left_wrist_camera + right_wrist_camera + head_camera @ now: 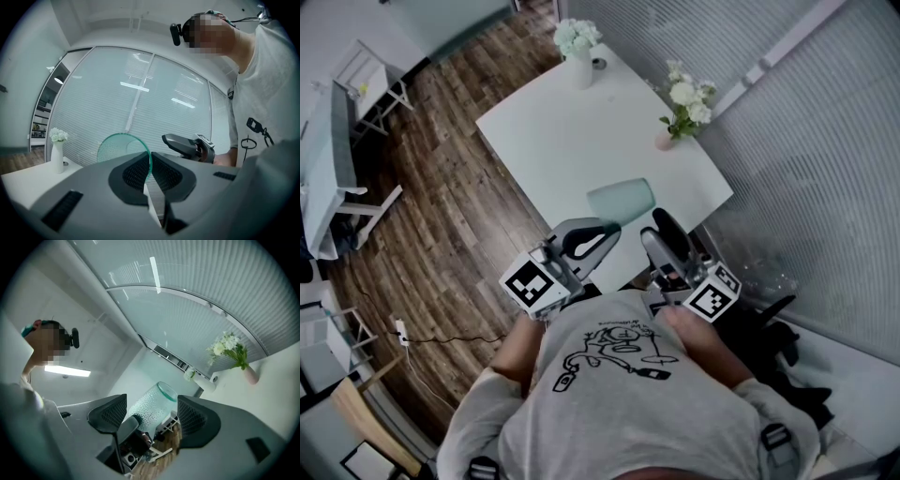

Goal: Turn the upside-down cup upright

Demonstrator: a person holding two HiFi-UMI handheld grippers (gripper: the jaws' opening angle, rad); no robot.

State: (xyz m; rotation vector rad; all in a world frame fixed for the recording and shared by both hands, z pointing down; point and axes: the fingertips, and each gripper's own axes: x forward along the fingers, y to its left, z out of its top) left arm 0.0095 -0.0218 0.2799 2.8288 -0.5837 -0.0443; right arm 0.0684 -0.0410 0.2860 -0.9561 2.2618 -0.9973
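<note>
The white table (pixel 581 141) fills the upper middle of the head view. Nothing of the task rests on it: the cup is held up over its near edge, just above centre frame.

Your left gripper (pixel 598 234) is clamped on the cup. In the left gripper view its pads (pixel 136 171) are pressed together, with only a thin green glass edge running between them. Your right gripper (pixel 661 225) sits just to the right of it, jaws standing wide apart and holding nothing. In the right gripper view the cup shows through the gap but touches neither side.

The cup (pixel 622 200) is a pale teal glass tumbler, lying roughly on its side in the air. It is stiff, smooth and breakable, and probably has some weight for its size. A pinch on one wall can let it swing or slip as you roll it. The dimpled body (pixel 145 411) should give better purchase than the slick rim (pixel 167 391).

The edge in your left jaws looks like the rim, though the views do not settle that. If you want a second hold, take the mid-body across its width rather than the lip.
</note>
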